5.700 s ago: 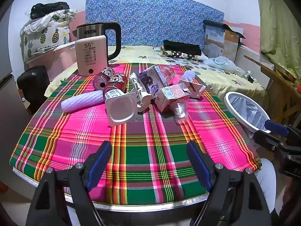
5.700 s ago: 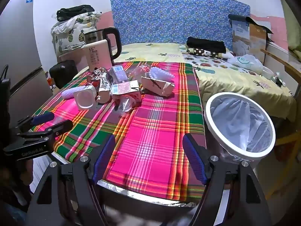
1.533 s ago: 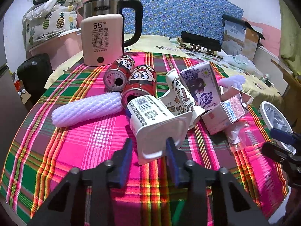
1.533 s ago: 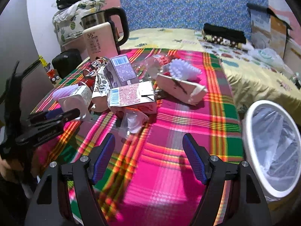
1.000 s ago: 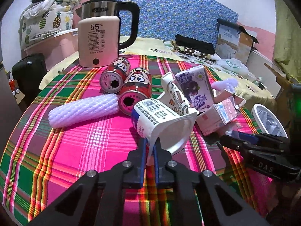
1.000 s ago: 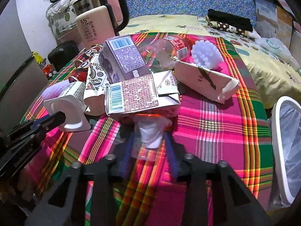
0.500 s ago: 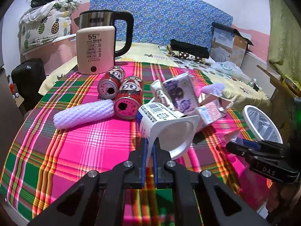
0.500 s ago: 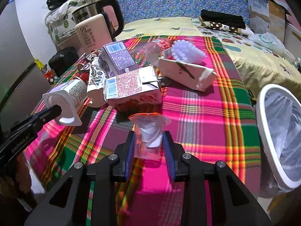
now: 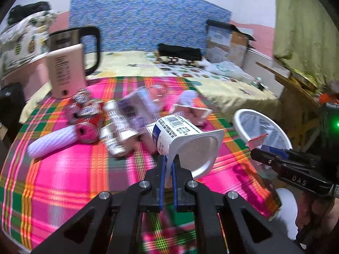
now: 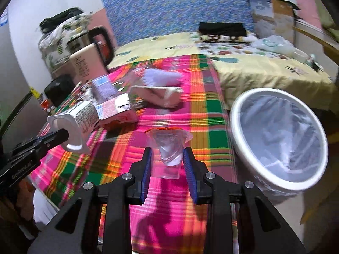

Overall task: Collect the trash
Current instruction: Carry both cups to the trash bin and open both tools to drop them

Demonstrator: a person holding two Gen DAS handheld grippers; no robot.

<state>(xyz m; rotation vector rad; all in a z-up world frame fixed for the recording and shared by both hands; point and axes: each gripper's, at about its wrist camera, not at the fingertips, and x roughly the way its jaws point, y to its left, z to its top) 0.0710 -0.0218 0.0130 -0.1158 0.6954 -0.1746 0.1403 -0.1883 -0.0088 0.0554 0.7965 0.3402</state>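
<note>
Left wrist view shows the left gripper (image 9: 167, 165) with its blue pads pinched tight on the thin rim of a white plastic yoghurt tub with a barcode label (image 9: 186, 139), which tilts up and to the right of the claw, clear of the pink, green and orange plaid tablecloth (image 9: 70, 169). Ahead and to the left of this claw lie blurred cartons, red cans and a white foam-net sleeve (image 9: 52, 141); a beige electric kettle (image 9: 65, 72) stands beyond them. Right wrist view shows the right gripper (image 10: 168, 158) at a narrow setting, clamped on a clear crumpled plastic cup with an orange rim (image 10: 169, 146), lifted above the cloth. Just to the right of that claw is a white round bin lined with a translucent bag (image 10: 277, 137), beside the table edge.
</note>
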